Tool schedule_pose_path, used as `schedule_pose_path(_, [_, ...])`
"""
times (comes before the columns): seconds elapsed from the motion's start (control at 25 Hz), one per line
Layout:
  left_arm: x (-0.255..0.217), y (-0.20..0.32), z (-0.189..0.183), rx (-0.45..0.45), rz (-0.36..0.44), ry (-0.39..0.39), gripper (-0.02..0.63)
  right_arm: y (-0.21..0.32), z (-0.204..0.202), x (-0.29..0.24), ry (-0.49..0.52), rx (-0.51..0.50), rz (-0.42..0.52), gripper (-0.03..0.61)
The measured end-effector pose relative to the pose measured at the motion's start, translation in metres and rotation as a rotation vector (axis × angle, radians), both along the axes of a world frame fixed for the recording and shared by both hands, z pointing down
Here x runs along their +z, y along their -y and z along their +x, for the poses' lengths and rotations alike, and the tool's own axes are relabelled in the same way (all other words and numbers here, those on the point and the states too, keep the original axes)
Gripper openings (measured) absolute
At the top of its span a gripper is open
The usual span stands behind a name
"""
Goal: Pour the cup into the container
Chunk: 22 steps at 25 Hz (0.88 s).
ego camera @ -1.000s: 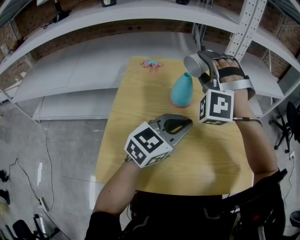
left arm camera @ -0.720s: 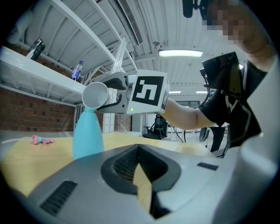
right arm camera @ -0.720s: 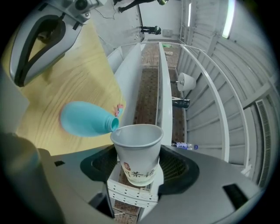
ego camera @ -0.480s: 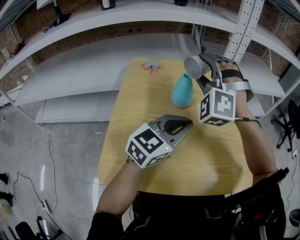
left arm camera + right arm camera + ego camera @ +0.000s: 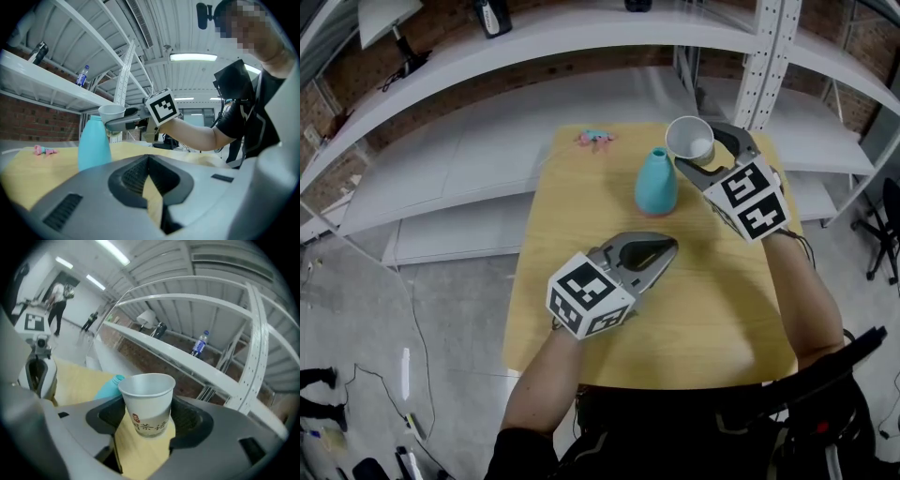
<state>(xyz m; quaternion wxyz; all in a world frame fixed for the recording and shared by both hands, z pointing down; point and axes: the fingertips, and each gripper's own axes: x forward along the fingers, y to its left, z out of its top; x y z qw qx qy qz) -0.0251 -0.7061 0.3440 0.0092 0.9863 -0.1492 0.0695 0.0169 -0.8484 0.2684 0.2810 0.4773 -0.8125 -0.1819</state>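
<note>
Head view, right gripper [image 5: 694, 155]: clamped on an upright paper cup [image 5: 687, 136], raised just beside the neck of the teal bottle [image 5: 656, 183]
Head view, left gripper [image 5: 654, 251]: jaws together, empty, over the wooden table [image 5: 722, 319] near the bottle
Left gripper view: cup at the height of the bottle's mouth, just to its right
Right gripper view: pads press the cup's sides below the rim
Pouring well: probably bring the lip right over the narrow mouth, tip slowly, squeeze lightly so the paper wall keeps its shape
</note>
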Motion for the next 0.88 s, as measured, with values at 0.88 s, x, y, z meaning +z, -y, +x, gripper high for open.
schedule_pose_path(0.88, [-0.002, 0.001, -0.001, -0.010, -0.001, 0.006, -0.002, -0.009, 0.117, 0.079, 0.560, 0.175, -0.339, 0.305])
